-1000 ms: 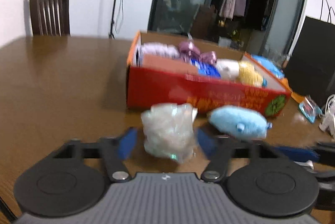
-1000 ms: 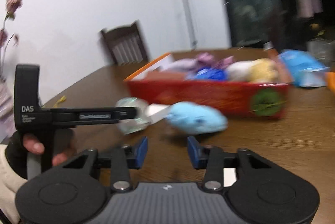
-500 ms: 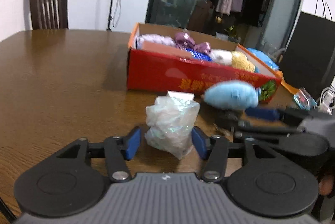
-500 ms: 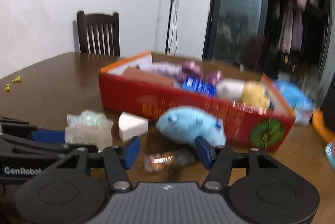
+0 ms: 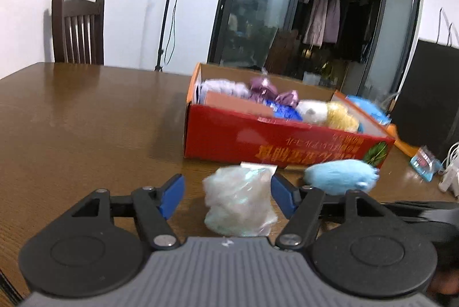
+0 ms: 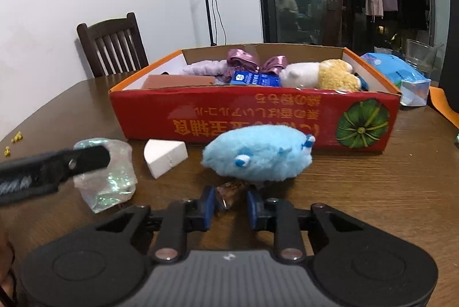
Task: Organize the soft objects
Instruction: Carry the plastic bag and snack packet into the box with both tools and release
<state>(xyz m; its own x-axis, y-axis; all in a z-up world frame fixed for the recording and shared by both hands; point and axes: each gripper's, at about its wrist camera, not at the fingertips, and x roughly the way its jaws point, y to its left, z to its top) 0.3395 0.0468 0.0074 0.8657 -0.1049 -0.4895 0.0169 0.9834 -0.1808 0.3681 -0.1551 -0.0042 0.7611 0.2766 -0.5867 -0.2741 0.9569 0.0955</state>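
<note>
Trouble brewing: right gripper (image 6: 228, 206) jaws have just been closing on a shiny wrapper (image 6: 229, 190) beneath the blue plush (image 6: 258, 156), which could get nudged. Left gripper (image 5: 226, 192) jaws stand apart around the crinkly bag (image 5: 240, 203), before the red box (image 6: 252, 117) mid-desk.

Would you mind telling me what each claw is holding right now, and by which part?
Left claw: nothing; the clear bag sits loose between its jaws. Right claw: closing on a small shiny wrapper, around its middle.
</note>
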